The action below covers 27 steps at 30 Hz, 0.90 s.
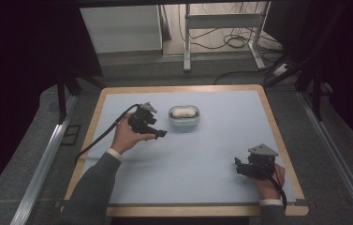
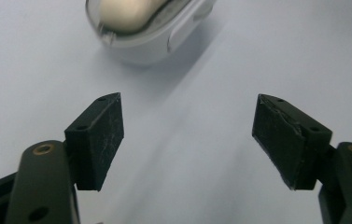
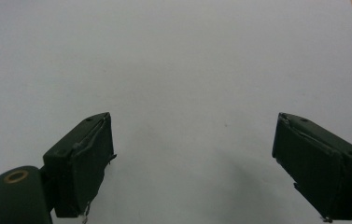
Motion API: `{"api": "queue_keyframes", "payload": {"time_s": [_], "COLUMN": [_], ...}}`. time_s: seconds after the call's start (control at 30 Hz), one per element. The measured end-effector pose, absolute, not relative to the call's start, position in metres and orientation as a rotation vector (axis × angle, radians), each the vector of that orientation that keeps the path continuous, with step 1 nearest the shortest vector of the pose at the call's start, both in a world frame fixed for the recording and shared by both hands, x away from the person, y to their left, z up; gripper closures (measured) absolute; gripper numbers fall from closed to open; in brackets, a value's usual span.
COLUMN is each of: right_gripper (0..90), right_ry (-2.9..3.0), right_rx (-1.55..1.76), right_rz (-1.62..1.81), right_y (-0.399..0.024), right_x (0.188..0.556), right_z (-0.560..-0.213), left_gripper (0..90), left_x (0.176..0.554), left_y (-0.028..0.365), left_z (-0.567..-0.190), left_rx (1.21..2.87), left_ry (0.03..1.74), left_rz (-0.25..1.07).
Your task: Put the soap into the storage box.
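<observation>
A small clear container (image 1: 183, 117) with a cream oval thing (image 1: 181, 112) inside it rests on the far middle of the pale blue mat (image 1: 211, 150). My left gripper (image 1: 161, 133) hovers just left of and in front of the container, its jaws pointing right. In the left gripper view the container (image 2: 164, 37) and the cream thing (image 2: 127, 11) lie ahead of the left gripper (image 2: 187, 121), whose jaws stand wide apart with nothing between them. At the near right of the mat my right gripper (image 1: 238, 165) is open, and the right gripper view has its jaws (image 3: 192, 144) apart over bare mat.
A wooden border (image 1: 179, 88) frames the mat. Metal rails (image 1: 43, 159) run along both sides of the table. Beyond the far edge stand a white cabinet (image 1: 120, 28), a metal frame (image 1: 187, 42) and loose cables (image 1: 235, 42) on the floor.
</observation>
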State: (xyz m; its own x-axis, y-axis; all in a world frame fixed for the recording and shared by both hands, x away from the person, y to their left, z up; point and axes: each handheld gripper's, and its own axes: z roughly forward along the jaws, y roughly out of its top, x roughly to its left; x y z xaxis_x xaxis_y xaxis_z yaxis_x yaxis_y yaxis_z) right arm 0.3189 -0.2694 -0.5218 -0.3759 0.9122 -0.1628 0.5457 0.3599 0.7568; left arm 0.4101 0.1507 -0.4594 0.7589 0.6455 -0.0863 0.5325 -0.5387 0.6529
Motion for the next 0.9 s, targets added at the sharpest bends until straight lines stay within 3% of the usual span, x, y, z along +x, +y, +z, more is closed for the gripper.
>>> {"api": "queue_keyframes", "payload": {"time_s": [0.63, 0.9], "right_gripper": [12.4, 12.4], "right_ry": [2.05, 2.047], "right_rx": [1.246, 1.238], "right_rz": [0.812, 0.811], "right_y": [-0.265, -0.263], "right_x": [0.318, 0.318], "right_z": [-0.522, -0.522], "left_gripper": [24.4, 23.8], "left_x": [0.314, 0.303], "left_y": [0.229, 0.241], "left_z": [-0.513, -0.518], "left_rx": [2.128, 2.092], "left_ry": [1.051, 1.077], "left_rz": [0.25, 0.246]}}
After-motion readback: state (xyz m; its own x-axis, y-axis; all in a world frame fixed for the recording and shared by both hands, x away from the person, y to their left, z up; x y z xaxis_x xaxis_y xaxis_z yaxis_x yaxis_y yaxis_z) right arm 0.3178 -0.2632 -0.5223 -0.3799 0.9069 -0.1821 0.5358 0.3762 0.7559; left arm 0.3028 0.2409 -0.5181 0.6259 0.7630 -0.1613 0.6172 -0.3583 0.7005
